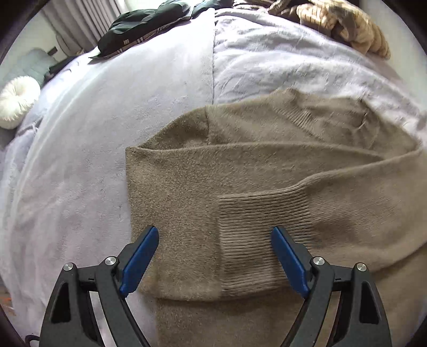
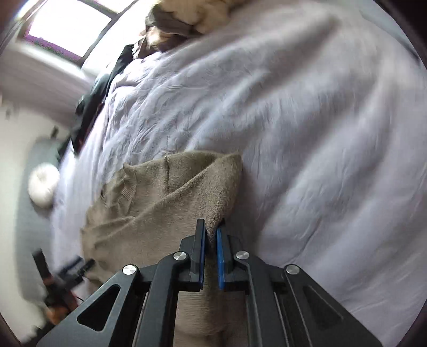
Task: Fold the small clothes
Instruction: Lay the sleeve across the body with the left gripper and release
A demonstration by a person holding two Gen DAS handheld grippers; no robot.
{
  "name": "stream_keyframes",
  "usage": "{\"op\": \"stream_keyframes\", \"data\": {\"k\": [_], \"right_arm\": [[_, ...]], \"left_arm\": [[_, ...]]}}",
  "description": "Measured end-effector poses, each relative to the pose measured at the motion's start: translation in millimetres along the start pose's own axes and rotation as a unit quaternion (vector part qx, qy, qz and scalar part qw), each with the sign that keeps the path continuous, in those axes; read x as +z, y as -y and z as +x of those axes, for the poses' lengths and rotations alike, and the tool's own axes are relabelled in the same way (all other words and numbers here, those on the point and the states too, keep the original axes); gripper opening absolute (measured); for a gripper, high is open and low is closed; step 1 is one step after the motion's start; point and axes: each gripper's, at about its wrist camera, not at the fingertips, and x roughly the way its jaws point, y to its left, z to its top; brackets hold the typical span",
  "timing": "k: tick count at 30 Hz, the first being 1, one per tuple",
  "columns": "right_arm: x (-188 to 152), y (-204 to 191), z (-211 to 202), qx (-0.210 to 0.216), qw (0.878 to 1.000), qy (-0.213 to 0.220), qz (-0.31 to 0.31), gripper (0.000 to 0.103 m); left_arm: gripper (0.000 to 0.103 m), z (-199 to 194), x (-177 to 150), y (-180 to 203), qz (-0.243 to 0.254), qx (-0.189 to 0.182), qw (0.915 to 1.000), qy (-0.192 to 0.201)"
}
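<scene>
Right wrist view: right gripper [image 2: 211,235] jaws clenched on a sweater [image 2: 160,213] fold at frame centre, lifted off the bed [image 2: 320,133]. Left wrist view: left gripper [image 1: 214,235] released, jaws wide, over the ribbed cuff [image 1: 261,235] lower centre. Best to carry the fold across level and pin the cuff flat first, so layers don't drag.

Both black grippers [image 1: 214,240] [image 2: 210,235] carry blue pads and silver screws.

Bedroom, blanket-covered bed [image 1: 106,133], curtains [image 1: 80,16]
</scene>
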Motion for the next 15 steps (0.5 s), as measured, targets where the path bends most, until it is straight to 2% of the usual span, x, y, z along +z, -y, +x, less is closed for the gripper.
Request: {"op": "stream_keyframes", "data": {"k": [3,4,6,8,11,15], "right_arm": [[-0.1,18.1,18.8,-0.057,0.998,-0.033,-0.015,0.008],[-1.9,26.0,23.8,-0.060,0.997,-0.040,-0.012,0.008],[-2.2,33.4,21.2,-0.048,0.998,-0.035,0.017,0.008],[-3.8,28.9,9.0,-0.056,0.998,-0.028,0.028,0.008],[-11.7,15.3,-10.8,-0.078,0.997,-0.021,0.001,0.009],[-36.8,-8.9,-31.4,-0.048,0.998,-0.021,-0.027,0.009]], "left_arm": [[0.089,11.1,-1.1,4.2,0.013,0.006,0.9999,0.003],[0.092,11.9,-1.5,4.9,0.019,0.009,0.9998,0.006],[0.094,8.5,-1.7,3.0,0.027,0.019,0.9994,0.009],[0.094,0.5,-3.8,-4.0,0.025,0.023,0.9994,0.006],[0.094,-10.9,-9.6,-15.5,0.021,0.028,0.9994,0.002],[0.094,-17.7,-12.9,-21.4,0.007,0.014,0.9999,-0.001]]}}
